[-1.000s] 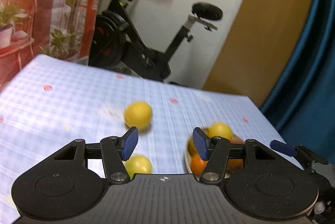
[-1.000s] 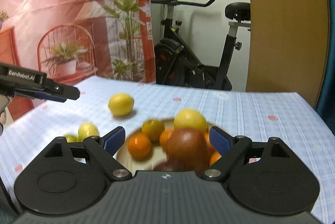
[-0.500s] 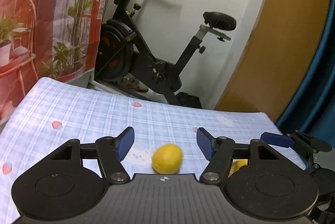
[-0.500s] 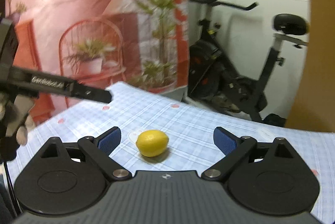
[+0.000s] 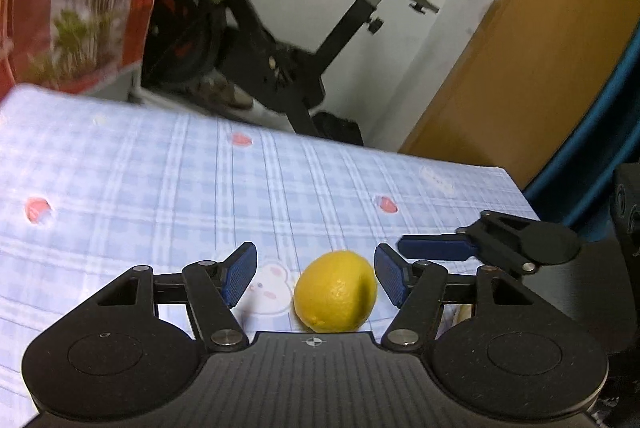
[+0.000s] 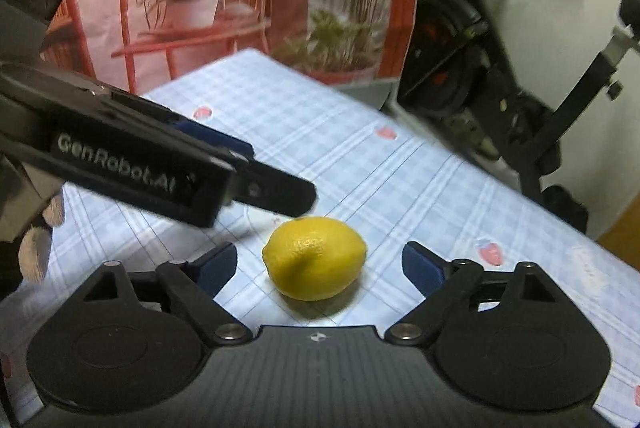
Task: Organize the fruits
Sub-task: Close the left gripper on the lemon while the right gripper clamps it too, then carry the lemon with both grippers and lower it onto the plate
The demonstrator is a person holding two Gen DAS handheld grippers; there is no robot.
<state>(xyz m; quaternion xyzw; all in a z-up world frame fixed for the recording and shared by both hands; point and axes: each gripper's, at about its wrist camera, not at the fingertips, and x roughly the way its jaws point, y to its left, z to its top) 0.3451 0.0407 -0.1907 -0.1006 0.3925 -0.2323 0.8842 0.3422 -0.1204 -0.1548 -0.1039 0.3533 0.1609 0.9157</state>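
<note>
Both claws [image 5: 316,278] [image 6: 320,266] gape around one lemon [image 6: 315,258] lying between them.

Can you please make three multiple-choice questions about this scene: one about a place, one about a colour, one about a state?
1. Where does the lemon lie?
A. on the checked cloth
B. in a bowl
C. on the floor

2. What colour are the pads of the right gripper?
A. red
B. blue
C. white

3. How does the left gripper stand to the lemon?
A. shut on it
B. open, lemon between the fingers, left pad clear of it
C. far off, pointing away

Answers: 1 A, the cloth lies under it; 2 B, both pads show dark blue; 3 B, cloth shows between left pad and fruit.
</note>
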